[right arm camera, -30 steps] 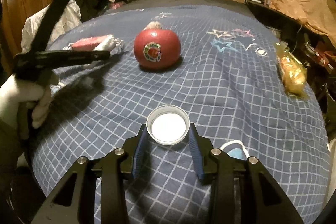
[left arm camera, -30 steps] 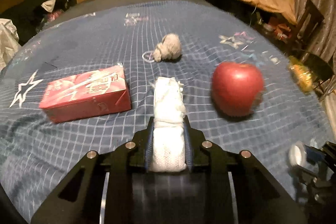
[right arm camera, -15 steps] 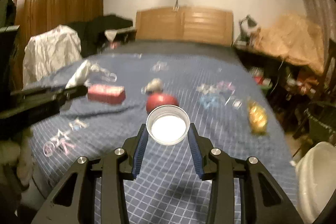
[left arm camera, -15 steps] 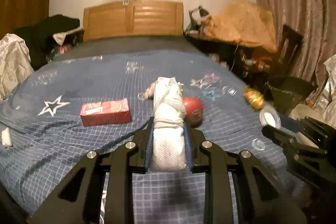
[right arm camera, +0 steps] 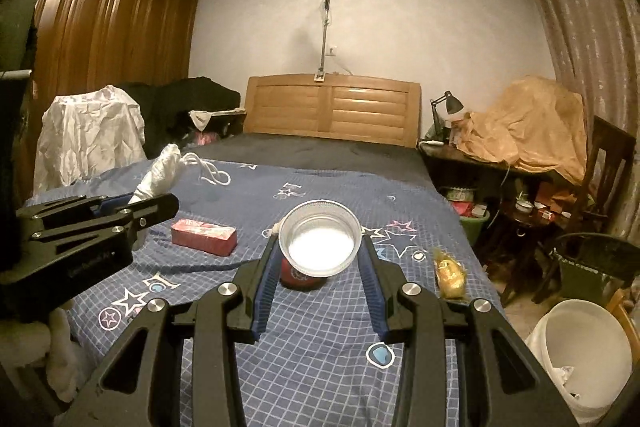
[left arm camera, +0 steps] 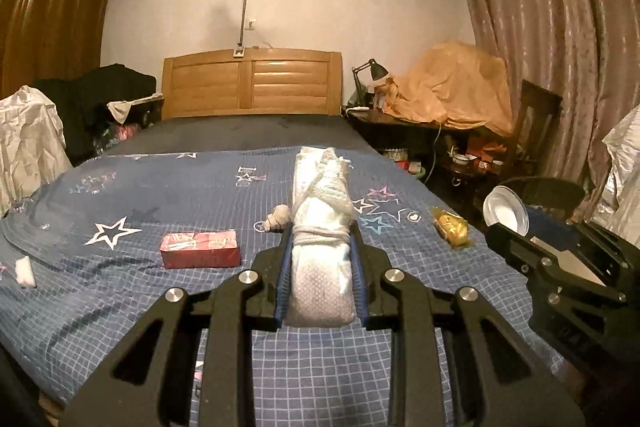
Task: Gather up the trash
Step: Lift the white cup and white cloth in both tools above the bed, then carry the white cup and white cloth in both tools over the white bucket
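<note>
My left gripper (left arm camera: 321, 239) is shut on a white cloth bundle (left arm camera: 321, 223) tied with string, held up above the bed; the same bundle (right arm camera: 158, 179) shows at the left of the right wrist view. My right gripper (right arm camera: 319, 247) is shut on a round white lid (right arm camera: 319, 243), whose rim sits between the blue pads; that lid (left arm camera: 505, 211) appears at the right of the left wrist view. On the blue star bedspread (left arm camera: 168, 195) lie a red box (left arm camera: 200, 249), a grey crumpled wad (left arm camera: 278, 218), a yellow wrapper (left arm camera: 451, 226) and a red apple (right arm camera: 298, 277), partly hidden behind the lid.
A white bucket (right arm camera: 580, 351) stands on the floor at the bed's right side. A dark bin (right arm camera: 592, 267), a wooden chair and a cluttered side table fill the right. A small white scrap (left arm camera: 25, 270) lies near the bed's left edge. A wardrobe stands on the left.
Both grippers have risen and drawn back from the bed, each keeping its load. The items on the bedspread now look smaller and farther, and the white bucket has come into view.
</note>
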### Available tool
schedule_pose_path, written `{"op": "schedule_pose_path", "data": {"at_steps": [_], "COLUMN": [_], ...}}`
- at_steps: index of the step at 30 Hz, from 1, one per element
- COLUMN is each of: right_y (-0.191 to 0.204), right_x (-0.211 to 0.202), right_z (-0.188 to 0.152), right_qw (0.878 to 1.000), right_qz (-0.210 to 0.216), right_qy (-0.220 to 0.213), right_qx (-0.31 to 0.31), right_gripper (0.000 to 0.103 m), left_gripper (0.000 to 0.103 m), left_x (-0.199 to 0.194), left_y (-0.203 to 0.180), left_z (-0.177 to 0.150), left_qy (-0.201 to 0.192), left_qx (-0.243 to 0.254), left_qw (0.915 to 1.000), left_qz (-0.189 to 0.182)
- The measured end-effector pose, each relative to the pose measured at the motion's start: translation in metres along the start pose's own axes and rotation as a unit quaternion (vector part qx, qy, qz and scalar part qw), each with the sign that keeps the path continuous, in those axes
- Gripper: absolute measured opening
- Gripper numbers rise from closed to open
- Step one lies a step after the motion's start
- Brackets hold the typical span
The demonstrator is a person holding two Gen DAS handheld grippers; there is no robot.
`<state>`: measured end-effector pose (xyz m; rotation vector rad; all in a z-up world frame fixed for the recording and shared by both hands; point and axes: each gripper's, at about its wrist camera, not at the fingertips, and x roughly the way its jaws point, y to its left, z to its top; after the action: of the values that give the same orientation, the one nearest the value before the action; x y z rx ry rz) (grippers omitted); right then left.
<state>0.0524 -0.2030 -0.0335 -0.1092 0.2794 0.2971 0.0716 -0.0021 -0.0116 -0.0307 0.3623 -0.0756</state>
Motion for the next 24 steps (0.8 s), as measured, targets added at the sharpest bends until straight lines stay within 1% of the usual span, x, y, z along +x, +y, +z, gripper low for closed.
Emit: {"op": "schedule_pose_path", "data": {"at_steps": [6, 15, 20, 24], "right_y": [-0.003, -0.01, -0.021, -0.029], "right_x": [-0.012, -0.013, -0.01, -0.01], "right_z": [0.004, 0.01, 0.013, 0.016], "right_qw": [1.0, 1.0, 1.0, 1.0], "right_qz": [-0.002, -0.004, -0.009, -0.016], "right_qy": [-0.004, -0.003, -0.001, 0.0], "right_qx": [0.003, 0.007, 0.01, 0.012], "right_gripper": [0.04, 0.04, 0.04, 0.04], "left_gripper": [0.024, 0.024, 0.024, 0.024], "left_x": [0.0, 0.008, 0.011, 0.019], "left_y": [0.0, 0.003, -0.001, -0.01], "left_z": [0.0, 0.0, 0.005, 0.012], "left_qy": [0.002, 0.011, 0.011, 0.013], "left_qx": [0.001, 0.003, 0.008, 0.015], "left_qw": [1.0, 0.9999, 0.9999, 0.9996], "left_qz": [-0.001, -0.006, -0.008, -0.019]}}
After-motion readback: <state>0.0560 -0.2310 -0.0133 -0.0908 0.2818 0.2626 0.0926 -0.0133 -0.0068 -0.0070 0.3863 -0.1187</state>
